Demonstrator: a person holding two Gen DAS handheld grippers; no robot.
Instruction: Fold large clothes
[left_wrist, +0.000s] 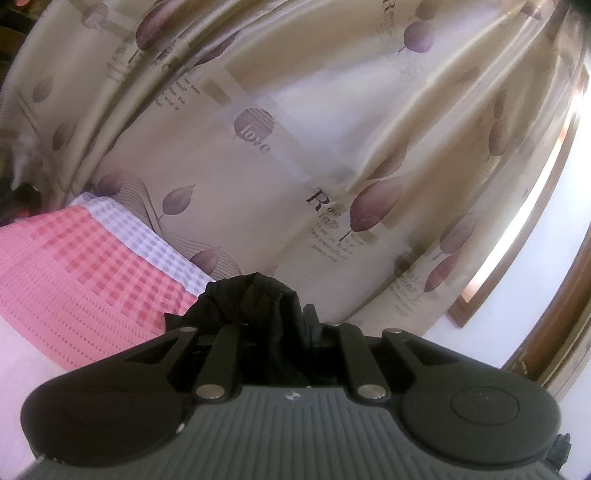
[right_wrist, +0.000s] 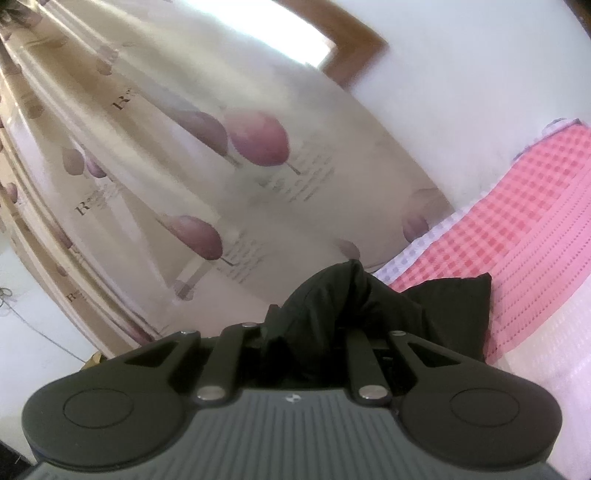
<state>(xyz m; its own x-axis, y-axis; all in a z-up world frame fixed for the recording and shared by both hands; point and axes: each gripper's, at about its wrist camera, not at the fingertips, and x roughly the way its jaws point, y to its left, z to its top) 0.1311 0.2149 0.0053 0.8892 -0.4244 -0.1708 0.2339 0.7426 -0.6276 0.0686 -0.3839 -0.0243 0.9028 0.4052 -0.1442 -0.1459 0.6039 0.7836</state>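
**Black garment pinched by both grippers, held up before curtain**

**Left wrist view.** The left gripper (left_wrist: 280, 317) is seen nearly closed, with a bunch of the black garment (left_wrist: 255, 306) clamped betw. its fingers. The cloth is bunched into a dark hump that rises at approx. 12 o'clock from the jaws and hides the fingertips, so pad contact itself can't be seen. A small flap is seen sticking out at 9 o'clock. The garment's long axis can't be told here; only the gripped wad is in view. At 9–10 o'clock a pink checked cover (left_wrist: 74, 266) w/ a pale lilac checked border is spread on a bed. A beige curtain (left_wrist: 258, 147) printed w/ purple leaves and lettering fills the background from 10 to 2 o'clock. A brown wooden frame (left_wrist: 480, 288) is seen at 3 o'clock against a white wall.

**Right wrist view.** The right gripper (right_wrist: 306, 332) is likewise seen almost shut, w/ the black garment (right_wrist: 332, 306) caught betw. its fingers. The cloth is humped up at 12 o'clock and is drawn out toward 2–3 o'clock, where a pointed corner (right_wrist: 476, 291) is seen, so the visible part runs roughly sideways to the right. The pink checked cover (right_wrist: 517, 229) lies at 2–3 o'clock, behind the garment. The curtain (right_wrist: 184, 166), blurred, occupies 10–12 o'clock. The wooden frame (right_wrist: 354, 51) is seen at 1 o'clock.
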